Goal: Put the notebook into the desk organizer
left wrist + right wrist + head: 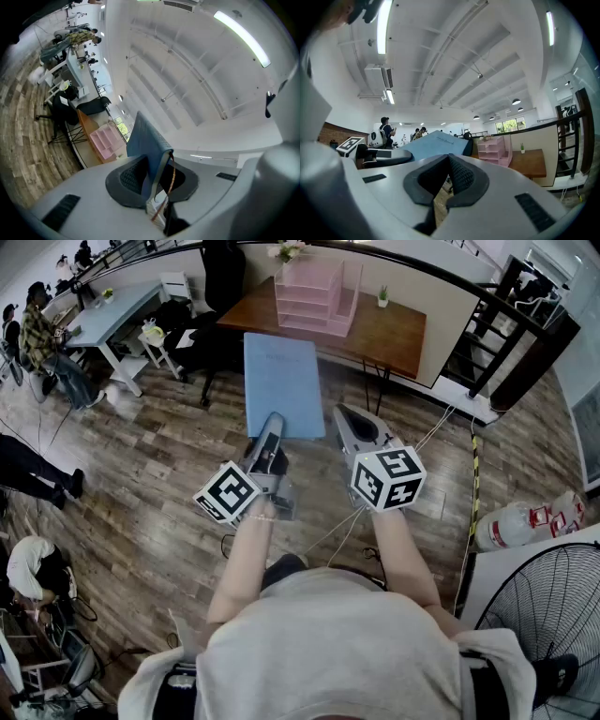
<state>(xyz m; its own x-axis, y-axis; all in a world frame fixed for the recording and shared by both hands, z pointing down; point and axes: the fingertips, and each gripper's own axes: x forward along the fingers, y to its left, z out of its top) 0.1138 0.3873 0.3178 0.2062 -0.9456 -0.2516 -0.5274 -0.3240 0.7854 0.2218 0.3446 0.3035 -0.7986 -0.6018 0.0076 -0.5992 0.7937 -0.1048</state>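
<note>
My left gripper (272, 424) is shut on the near edge of a light blue notebook (283, 382), which it holds out over the wooden floor. In the left gripper view the notebook (143, 140) stands on edge between the dark pads (132, 177), with a ribbon hanging from it. The right gripper (352, 418) hovers just right of the notebook, jaws together and nothing in them; its own view shows the pads (459, 174) meeting at the tip. The pink desk organizer (317, 296) stands ahead on a brown table (398, 334), and it is also visible in the right gripper view as the organizer (494, 149).
A black chair (202, 338) stands left of the brown table. A white desk (122, 310) with seated people is at the far left. A floor fan (553, 615) and a white cylinder (516, 521) are at the right. Cables run across the floor.
</note>
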